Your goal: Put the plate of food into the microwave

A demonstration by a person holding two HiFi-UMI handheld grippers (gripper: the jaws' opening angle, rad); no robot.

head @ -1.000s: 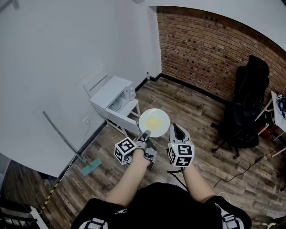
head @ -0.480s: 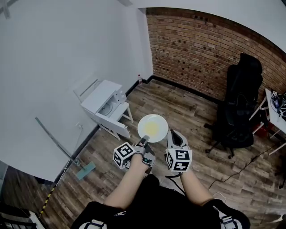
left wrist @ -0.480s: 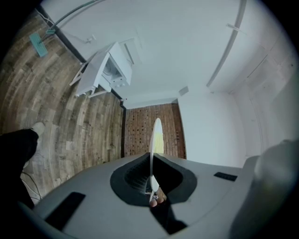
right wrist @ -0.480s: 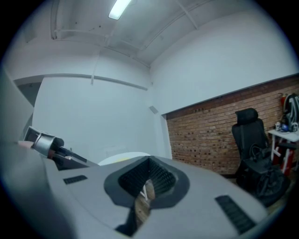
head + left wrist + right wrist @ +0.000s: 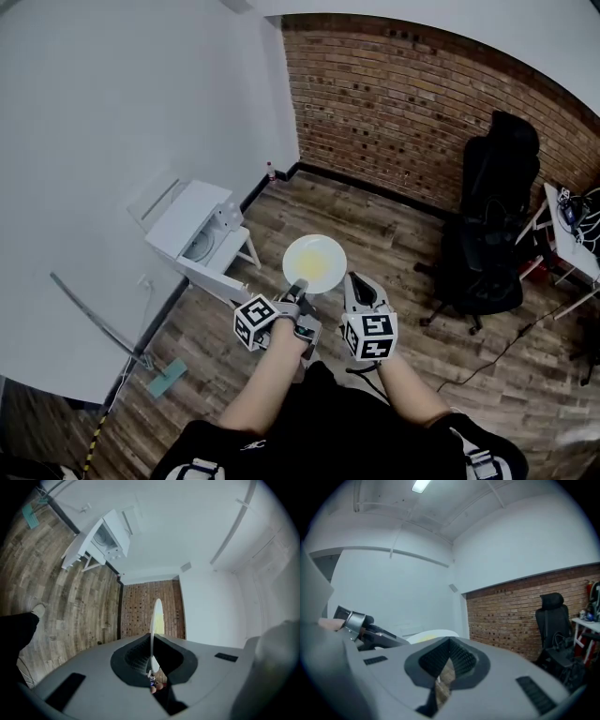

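- Step in hand, as I read it: carry the plate (image 5: 315, 262) to the microwave (image 5: 190, 223). Not there yet; the plate is well apart from it, out in front of the person over the wood floor (image 5: 394, 234)
- Left hand-held gripper (image 5: 300, 285): jaws almost together, pinched on the plate's near rim. The left gripper view shows the rim edge-on (image 5: 156, 616) running up between the pads, so only 1 thin edge is gripped
- Right hand-held gripper (image 5: 358, 279): jaws closed, nothing between them, just beside the plate's right edge. It is not touching the plate as far as I can tell
- Yellow food (image 5: 320, 265) sits mid-plate, and the plate looks about level in the head view
- The microwave stands low by the white wall, left of the plate. The cavity looks open, with a round turntable (image 5: 198, 247) showing; the door position is hard to read
- To do it well: firm rim pinch and a level wrist, since a 1-sided grip lets the far edge droop and the food slide
- Turn left slowly, then come in low and square to the opening, far rim first, clear of the frame
- Set the plate flat on the turntable before releasing
- The right hand-held gripper is free and could steady the plate's underside if it sags
- The chair (image 5: 487, 225) is off to the right, out of the path
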